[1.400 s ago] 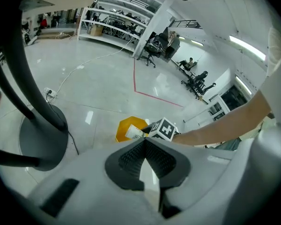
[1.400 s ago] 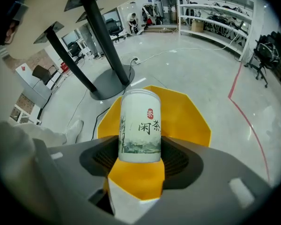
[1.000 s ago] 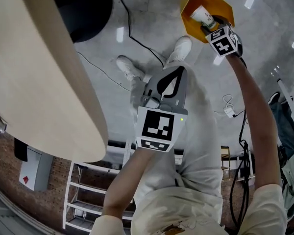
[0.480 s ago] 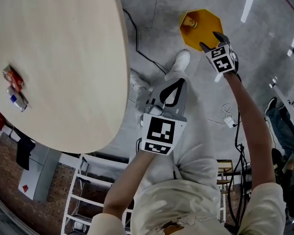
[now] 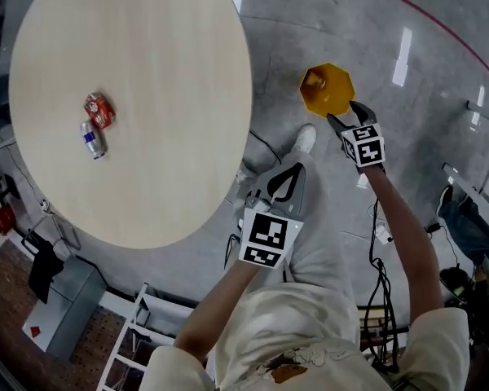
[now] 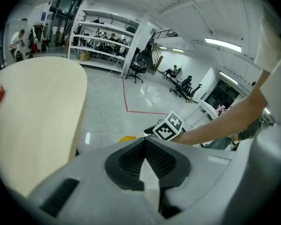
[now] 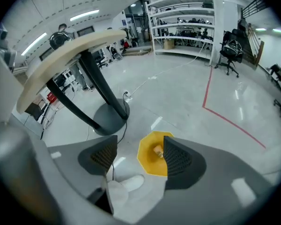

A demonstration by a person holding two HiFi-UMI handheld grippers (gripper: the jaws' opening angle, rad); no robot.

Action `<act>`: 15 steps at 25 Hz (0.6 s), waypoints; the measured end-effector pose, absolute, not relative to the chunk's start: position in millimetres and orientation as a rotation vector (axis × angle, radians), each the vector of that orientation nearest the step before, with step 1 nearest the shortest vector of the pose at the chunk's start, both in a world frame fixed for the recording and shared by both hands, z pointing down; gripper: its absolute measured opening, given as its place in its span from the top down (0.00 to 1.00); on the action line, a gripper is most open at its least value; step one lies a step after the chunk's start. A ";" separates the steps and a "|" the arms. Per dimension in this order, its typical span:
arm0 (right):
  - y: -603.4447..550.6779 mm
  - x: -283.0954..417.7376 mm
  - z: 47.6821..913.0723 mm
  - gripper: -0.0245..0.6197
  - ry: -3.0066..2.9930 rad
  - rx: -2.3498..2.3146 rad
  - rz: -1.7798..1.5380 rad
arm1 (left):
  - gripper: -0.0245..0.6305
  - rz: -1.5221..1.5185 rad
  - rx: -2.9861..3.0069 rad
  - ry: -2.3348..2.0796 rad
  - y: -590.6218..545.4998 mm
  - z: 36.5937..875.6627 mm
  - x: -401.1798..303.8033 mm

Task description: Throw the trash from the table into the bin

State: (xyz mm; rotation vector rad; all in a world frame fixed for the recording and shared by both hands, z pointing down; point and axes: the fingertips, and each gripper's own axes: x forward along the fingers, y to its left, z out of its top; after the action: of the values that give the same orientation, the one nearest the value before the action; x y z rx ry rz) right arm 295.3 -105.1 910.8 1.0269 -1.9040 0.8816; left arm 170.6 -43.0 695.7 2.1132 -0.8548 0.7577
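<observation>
floor: red line (image 5: 428, 16) | white shoe (image 5: 304, 139) | white rack (image 5: 138, 332) at bottom edge | black office chair (image 7: 232, 48)

Setting: large open lab or workshop hall. Polished grey concrete floor (image 7: 187, 93) with red tape line (image 7: 234, 126). White metal shelving racks (image 7: 182, 15), swivel office chairs (image 7: 229, 50), ceiling strip lights (image 6: 223, 43), round wooden table (image 5: 147, 153).

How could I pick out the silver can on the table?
Start at the big round pale table in the head view. Toward its left side two cans lie close together. The silver can, slim with blue on it, lies just below the crumpled red can.
</observation>
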 end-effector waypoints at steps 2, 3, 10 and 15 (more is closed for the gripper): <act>-106.5 288.5 874.8 0.48 -1.937 1.055 0.843 | 0.95 0.743 2.141 -0.857 -36.9 672.1 165.0; -105.5 284.1 856.1 0.49 -1.954 1.066 0.820 | 0.95 0.734 2.152 -0.858 -32.7 660.2 161.7; -82.5 235.3 716.8 0.54 -2.084 1.167 0.771 | 0.95 0.639 2.191 -0.873 5.8 577.6 123.2; -57.0 196.5 650.8 0.58 -2.126 1.242 0.869 | 0.95 0.602 2.225 -0.926 21.7 535.5 75.1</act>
State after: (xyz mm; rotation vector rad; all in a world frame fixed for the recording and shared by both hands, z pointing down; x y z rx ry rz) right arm 196.5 -57.0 650.8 1.2423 -2.1262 0.8694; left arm 75.1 21.7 535.5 2.2251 -0.9259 0.6023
